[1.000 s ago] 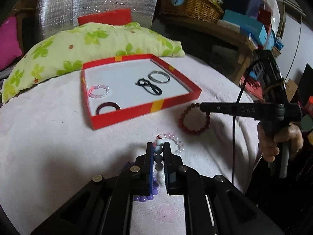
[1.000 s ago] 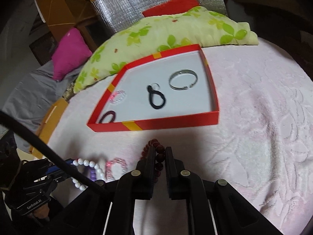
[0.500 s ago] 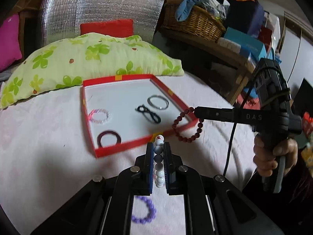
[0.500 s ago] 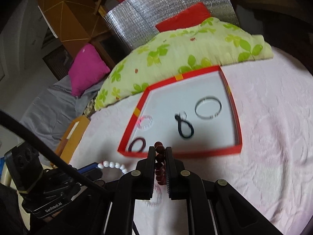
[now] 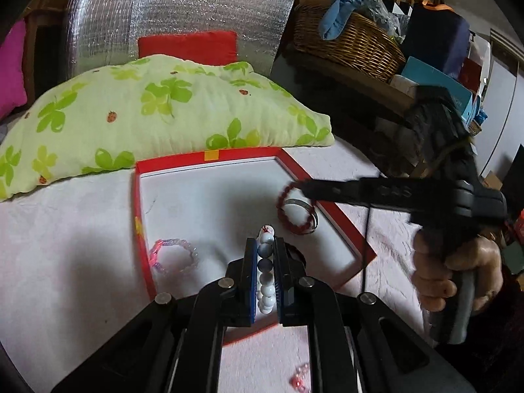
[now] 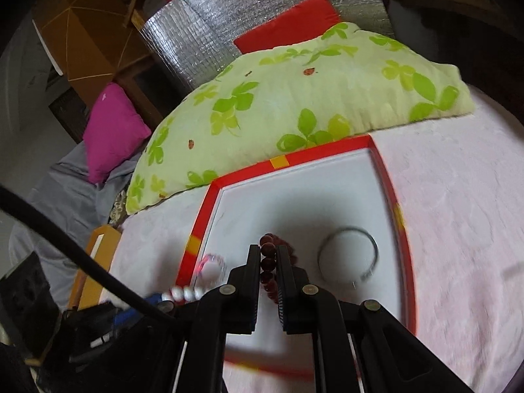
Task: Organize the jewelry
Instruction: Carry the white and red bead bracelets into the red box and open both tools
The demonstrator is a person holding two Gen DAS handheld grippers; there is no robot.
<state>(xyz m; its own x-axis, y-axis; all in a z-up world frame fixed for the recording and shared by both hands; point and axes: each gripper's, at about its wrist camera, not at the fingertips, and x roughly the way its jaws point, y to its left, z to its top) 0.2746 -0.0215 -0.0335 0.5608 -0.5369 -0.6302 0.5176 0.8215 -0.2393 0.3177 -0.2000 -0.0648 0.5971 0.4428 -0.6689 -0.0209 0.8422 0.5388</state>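
Observation:
My left gripper [image 5: 265,245] is shut on a white and grey bead bracelet [image 5: 266,273] and holds it above the red box [image 5: 203,159] with the white floor. My right gripper [image 6: 268,252] is shut on a dark red bead bracelet [image 6: 268,267], which hangs over the box's right part in the left wrist view [image 5: 293,226]. In the box lie a clear pink bracelet [image 5: 173,255] and a silver bangle [image 6: 348,253]. The white bead bracelet also shows in the right wrist view [image 6: 185,292].
The box sits on a pink blanket [image 5: 65,262] in front of a green leaf-print pillow [image 5: 147,114]. A small pink bead piece [image 5: 299,375] lies on the blanket near me. A wicker basket [image 5: 347,42] and boxes stand at the back right.
Both grippers have risen off the blanket and moved forward over the red box, each carrying its bracelet. The purple bracelet has dropped out of view.

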